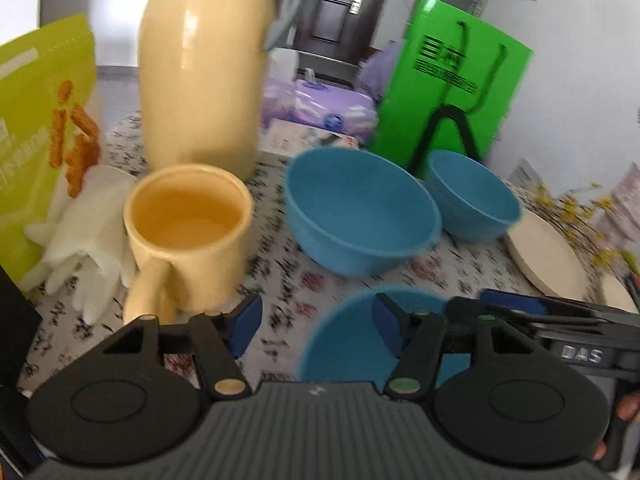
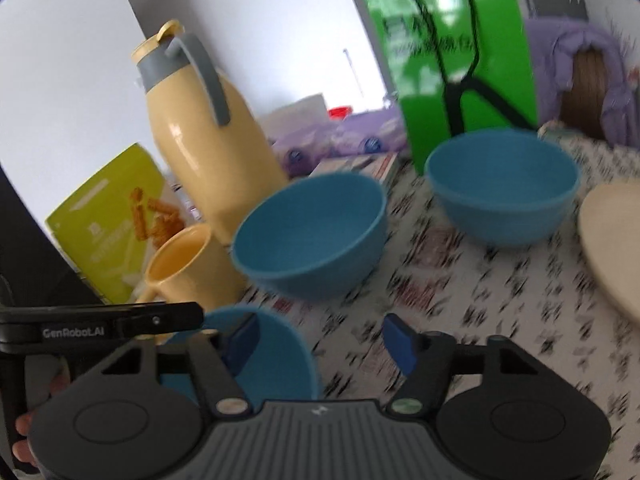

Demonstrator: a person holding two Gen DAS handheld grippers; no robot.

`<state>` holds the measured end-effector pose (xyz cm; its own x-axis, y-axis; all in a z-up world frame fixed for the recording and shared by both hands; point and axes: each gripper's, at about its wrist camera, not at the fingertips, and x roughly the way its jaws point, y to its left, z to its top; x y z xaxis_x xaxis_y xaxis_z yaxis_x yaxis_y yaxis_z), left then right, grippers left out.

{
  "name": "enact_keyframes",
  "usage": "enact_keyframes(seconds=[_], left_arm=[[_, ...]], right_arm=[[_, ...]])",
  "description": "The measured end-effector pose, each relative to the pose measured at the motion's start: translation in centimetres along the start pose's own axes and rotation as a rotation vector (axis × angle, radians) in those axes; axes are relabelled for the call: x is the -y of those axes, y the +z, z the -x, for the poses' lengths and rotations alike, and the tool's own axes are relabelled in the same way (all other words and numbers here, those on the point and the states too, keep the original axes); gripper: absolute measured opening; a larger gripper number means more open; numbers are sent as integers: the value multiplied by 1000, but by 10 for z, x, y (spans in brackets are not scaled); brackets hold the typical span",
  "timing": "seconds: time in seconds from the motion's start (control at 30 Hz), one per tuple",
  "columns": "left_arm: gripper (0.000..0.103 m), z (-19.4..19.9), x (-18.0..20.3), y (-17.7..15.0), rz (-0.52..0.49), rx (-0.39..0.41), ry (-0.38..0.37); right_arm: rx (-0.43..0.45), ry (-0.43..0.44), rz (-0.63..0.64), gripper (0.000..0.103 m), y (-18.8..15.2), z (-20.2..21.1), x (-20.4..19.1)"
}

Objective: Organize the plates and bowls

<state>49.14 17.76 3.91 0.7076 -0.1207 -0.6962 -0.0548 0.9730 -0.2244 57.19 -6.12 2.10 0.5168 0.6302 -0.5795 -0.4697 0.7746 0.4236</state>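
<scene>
Three blue bowls sit on the patterned tablecloth. The middle bowl is upright at the centre. A second bowl stands behind it to the right. A third, near bowl lies just under both grippers. Cream plates lie at the right. My left gripper is open, its right finger over the near bowl. My right gripper is open, its left finger over the same bowl. Each gripper shows in the other's view.
A yellow mug and tall yellow thermos stand at the left. White gloves and a lime snack bag are beside them. A green paper bag stands behind the bowls.
</scene>
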Motion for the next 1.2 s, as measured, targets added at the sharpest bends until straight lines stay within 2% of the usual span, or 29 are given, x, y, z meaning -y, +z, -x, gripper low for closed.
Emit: enact_keyframes(seconds=[0.1,0.17,0.23,0.27,0.33,0.4,0.63,0.7,0.8,0.87,0.93,1.0,1.03,1.1,1.2], left_arm=[[63,6,-1,-14,-10,-18,-15],[59,7,-1,-24,-7,-43,-19],[44,4,-4,-29,14,-67,-19],[42,3,-6,-32,34,-82,-22],[28,2,-11,-35,66,-100,-33],[21,3,-15,-38,87,-111,-38],[22,6,-18,-39,112,-98,0],[16,8,-14,-38,102,-85,-8],[16,7,-8,-35,87,-84,26],[20,9,-4,-34,76,-59,94],[37,17,-1,-32,64,-8,165],[39,28,9,-27,44,66,213],[39,34,15,-24,25,103,228],[41,43,34,-16,-13,150,206],[44,41,62,-4,-39,170,154]], right_arm=[[-42,38,-4,63,-14,3,1],[-57,50,-12,60,-21,5,2],[-69,58,-27,50,-26,5,2],[-77,60,-32,47,-28,4,2],[-92,61,-45,37,-31,6,3],[-98,63,-55,30,-33,8,4],[-86,52,-61,29,-35,9,4],[-77,51,-53,29,-35,11,3],[-77,53,-56,28,-35,12,4],[-65,50,-55,29,-35,15,4],[-42,41,-61,32,-34,20,8],[-18,35,-69,33,-32,28,15],[-4,28,-76,36,-31,33,20],[23,16,-91,39,-28,45,33],[65,-41,-113,41,-26,67,58]])
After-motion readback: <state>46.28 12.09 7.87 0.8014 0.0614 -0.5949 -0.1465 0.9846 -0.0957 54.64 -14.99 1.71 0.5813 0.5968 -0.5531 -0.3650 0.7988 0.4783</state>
